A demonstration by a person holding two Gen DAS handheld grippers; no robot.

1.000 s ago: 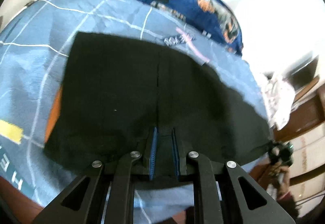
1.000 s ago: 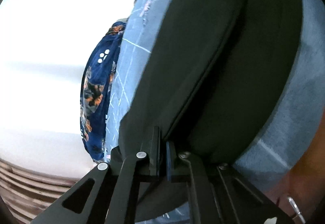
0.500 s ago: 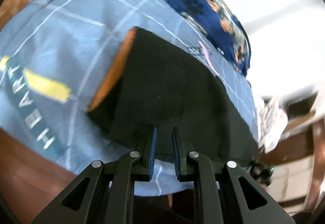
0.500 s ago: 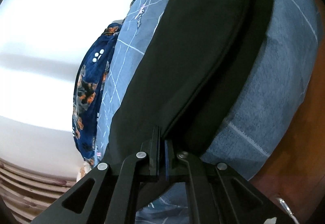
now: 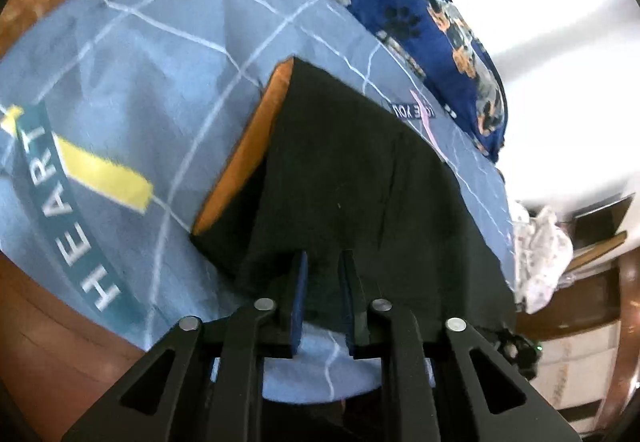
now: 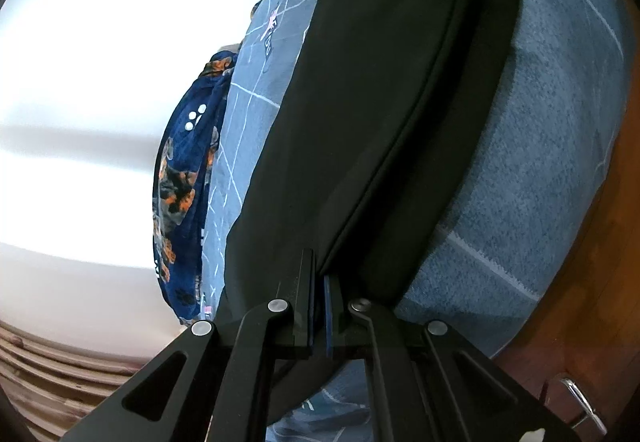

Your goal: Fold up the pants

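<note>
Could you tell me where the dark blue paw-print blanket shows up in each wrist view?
Left wrist view: the paw-print blanket runs along the upper right, beyond the black pants.
Right wrist view: it hangs at centre left, left of the pants.
Shared landmark: the light blue bedsheet with white lines.
</note>
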